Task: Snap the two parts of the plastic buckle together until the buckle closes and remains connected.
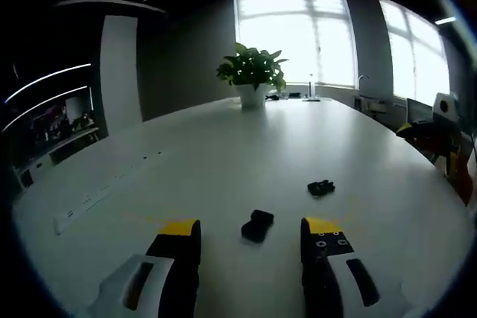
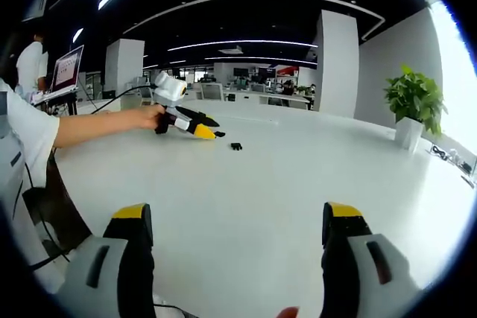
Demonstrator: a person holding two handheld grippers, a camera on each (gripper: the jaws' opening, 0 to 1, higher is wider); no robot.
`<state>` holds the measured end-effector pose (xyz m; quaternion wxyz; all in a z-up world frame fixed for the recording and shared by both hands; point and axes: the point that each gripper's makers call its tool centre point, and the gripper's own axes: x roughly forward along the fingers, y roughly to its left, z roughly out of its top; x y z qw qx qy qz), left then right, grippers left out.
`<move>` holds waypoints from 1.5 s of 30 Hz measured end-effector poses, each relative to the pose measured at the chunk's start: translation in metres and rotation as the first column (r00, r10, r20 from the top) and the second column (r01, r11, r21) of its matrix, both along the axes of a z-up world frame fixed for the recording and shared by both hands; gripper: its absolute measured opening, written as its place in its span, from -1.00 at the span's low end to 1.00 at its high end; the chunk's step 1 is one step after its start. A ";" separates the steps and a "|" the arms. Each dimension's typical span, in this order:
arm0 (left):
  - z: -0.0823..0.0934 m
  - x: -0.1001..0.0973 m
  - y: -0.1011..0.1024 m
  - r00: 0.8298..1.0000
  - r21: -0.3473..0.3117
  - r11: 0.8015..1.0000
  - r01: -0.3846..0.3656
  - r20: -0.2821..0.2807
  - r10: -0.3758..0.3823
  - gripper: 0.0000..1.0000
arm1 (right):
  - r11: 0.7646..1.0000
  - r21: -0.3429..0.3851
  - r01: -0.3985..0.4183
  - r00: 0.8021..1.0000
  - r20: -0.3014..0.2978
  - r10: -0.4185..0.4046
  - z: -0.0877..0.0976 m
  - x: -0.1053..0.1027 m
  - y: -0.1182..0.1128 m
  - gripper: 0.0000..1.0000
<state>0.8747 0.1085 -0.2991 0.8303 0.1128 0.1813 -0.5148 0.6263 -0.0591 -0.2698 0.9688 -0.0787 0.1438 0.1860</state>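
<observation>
Progress: nothing is joined yet; the two buckle parts are lying apart on the white counter (image 1: 223, 154), so picking up, aligning and snapping are all remaining, as I am judging it.
Buckle parts: two, both black; the near buckle half (image 1: 257, 226) is sitting between the jaws of the left hand-held gripper (image 1: 253, 230) but untouched; the far buckle half (image 1: 321, 188) is lying a little beyond and to the right.
Left hand-held gripper: its jaws are standing wide apart, gripping nothing.
Right hand-held gripper (image 2: 237, 217): it is hovering over bare counter, well apart from the buckle; jaws spread, holding nothing.
Other things: one potted plant (image 1: 252, 74) is standing at the far end of the counter.
</observation>
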 end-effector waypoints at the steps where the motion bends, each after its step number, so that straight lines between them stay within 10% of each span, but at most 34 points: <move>1: 0.000 0.000 0.000 1.000 0.000 1.000 0.001 0.000 -0.001 0.04 | 1.000 0.000 0.000 1.000 0.000 0.000 0.000 0.000 0.000 0.88; 45: -0.006 -0.001 -0.004 0.999 -0.007 1.000 0.013 -0.044 -0.013 -0.75 | 1.000 0.001 0.015 1.000 0.004 -0.015 0.001 -0.004 -0.006 0.88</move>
